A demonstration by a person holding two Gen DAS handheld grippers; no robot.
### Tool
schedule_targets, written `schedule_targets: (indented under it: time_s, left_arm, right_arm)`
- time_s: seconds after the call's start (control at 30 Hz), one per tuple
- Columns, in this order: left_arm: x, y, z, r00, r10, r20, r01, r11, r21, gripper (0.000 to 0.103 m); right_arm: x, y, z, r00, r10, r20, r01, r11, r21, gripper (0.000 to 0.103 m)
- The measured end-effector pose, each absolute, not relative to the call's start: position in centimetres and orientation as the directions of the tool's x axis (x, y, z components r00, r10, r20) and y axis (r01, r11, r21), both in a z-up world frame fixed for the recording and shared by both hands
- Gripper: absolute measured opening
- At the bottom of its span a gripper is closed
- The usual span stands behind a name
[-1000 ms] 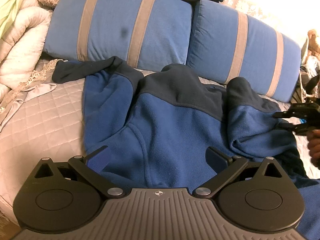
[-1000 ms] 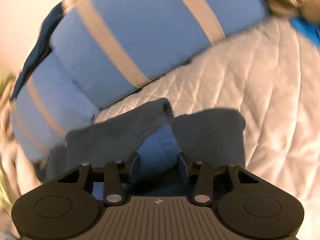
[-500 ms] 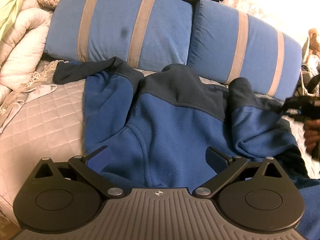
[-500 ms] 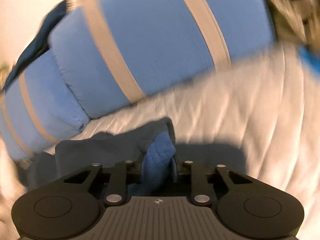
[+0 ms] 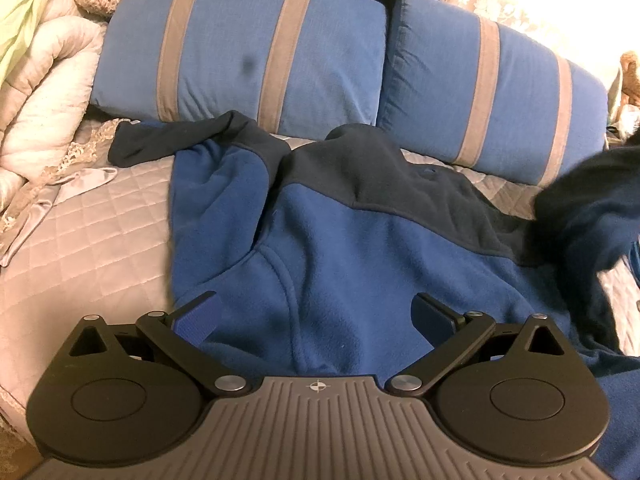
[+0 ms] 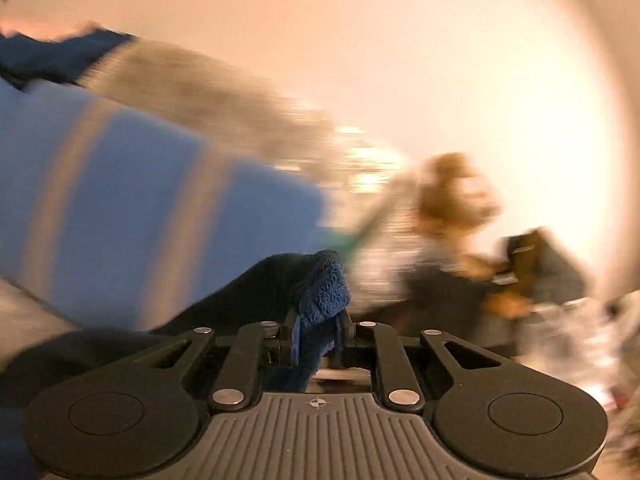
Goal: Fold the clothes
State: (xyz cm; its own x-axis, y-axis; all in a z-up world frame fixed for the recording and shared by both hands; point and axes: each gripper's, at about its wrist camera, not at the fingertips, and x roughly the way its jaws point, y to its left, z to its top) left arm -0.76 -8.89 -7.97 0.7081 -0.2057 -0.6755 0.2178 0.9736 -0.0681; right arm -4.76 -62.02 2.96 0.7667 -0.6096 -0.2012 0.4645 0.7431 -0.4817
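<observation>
Now, right hand-held gripper (image 6: 316,340): has just closed, pinching the fleece jacket's (image 5: 340,248) sleeve (image 6: 320,296).
Left hand-held gripper (image 5: 316,312): open wide above jacket on bed (image 5: 80,240).

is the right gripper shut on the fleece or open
Shut on it: the right gripper has just been closing, and blue fleece is pinched between its pads.

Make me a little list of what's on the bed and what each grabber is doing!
garment: blue fleece jacket with dark shoulders, spread on the bed
bed cover: pale quilt
behind it: two blue striped pillows
left gripper: jaws wide open over the jacket, holding nothing
right gripper: jaws have just been closing, now pinching the jacket's sleeve, lifted off the bed
right view: blurred
</observation>
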Motion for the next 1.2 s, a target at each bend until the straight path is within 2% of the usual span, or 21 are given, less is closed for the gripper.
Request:
schedule_targets:
  time_s: [0.13,0.33,0.43,0.47,0.53,0.6,0.67,0.73,0.83,0.97,1.07,1.2]
  left_arm:
    - [-0.8,-9.1,-8.0,0.710,-0.199,-0.675,0.217,0.975,-0.059,0.103]
    - [-0.9,-9.5,-7.9,0.719,-0.183,-0.670,0.214,0.976,-0.037,0.103]
    - [-1.0,-9.6,-7.9,0.722,-0.179,-0.669,0.213,0.976,-0.031,0.103]
    - [-1.0,-9.6,-7.9,0.722,-0.177,-0.669,0.213,0.977,-0.029,0.103]
    - [-1.0,-9.6,-7.8,0.722,-0.178,-0.668,0.214,0.976,-0.029,0.103]
    - [-0.9,-9.5,-7.8,0.722,-0.180,-0.668,0.214,0.976,-0.033,0.103]
    - [-0.9,-9.5,-7.8,0.721,-0.181,-0.669,0.214,0.976,-0.033,0.103]
    - [-1.0,-9.5,-7.8,0.722,-0.180,-0.668,0.215,0.976,-0.031,0.103]
    - [-1.0,-9.5,-7.8,0.722,-0.181,-0.668,0.215,0.976,-0.032,0.103]
    - [-1.1,-9.3,-7.7,0.723,-0.185,-0.665,0.213,0.976,-0.039,0.103]
    - [-1.2,-9.1,-7.7,0.727,-0.187,-0.661,0.209,0.977,-0.046,0.103]
    - [-0.8,-8.4,-7.5,0.701,-0.224,-0.677,0.214,0.972,-0.100,0.103]
  right_arm:
    - [-9.1,-69.8,3.7,0.622,-0.767,-0.156,0.595,0.593,-0.543,0.018]
    - [-13.9,-76.9,-1.4,0.423,-0.866,-0.266,0.656,0.495,-0.569,0.017]
    - [-14.5,-77.8,-4.6,0.378,-0.861,-0.341,0.646,0.509,-0.569,0.023]
    - [-14.6,-77.7,-5.2,0.380,-0.848,-0.370,0.639,0.530,-0.558,0.029]
    - [-14.6,-77.4,-6.2,0.384,-0.825,-0.414,0.630,0.562,-0.536,0.060]
    - [-14.3,-75.8,-5.9,0.397,-0.836,-0.378,0.648,0.547,-0.530,0.096]
    - [-14.3,-73.5,-4.9,0.444,-0.832,-0.333,0.664,0.555,-0.501,0.103]
    - [-14.4,-70.6,-3.7,0.508,-0.802,-0.316,0.665,0.597,-0.448,0.103]
    - [-14.6,-64.4,-1.7,0.682,-0.650,-0.335,0.566,0.759,-0.322,0.103]
    - [-15.2,-54.8,-0.6,0.884,-0.273,-0.379,0.243,0.962,-0.127,0.103]
    - [-15.6,-47.3,-1.4,0.917,0.023,-0.398,-0.034,0.999,-0.022,0.103]
    - [-15.6,-39.4,-4.2,0.855,0.297,-0.426,-0.284,0.954,0.096,0.103]
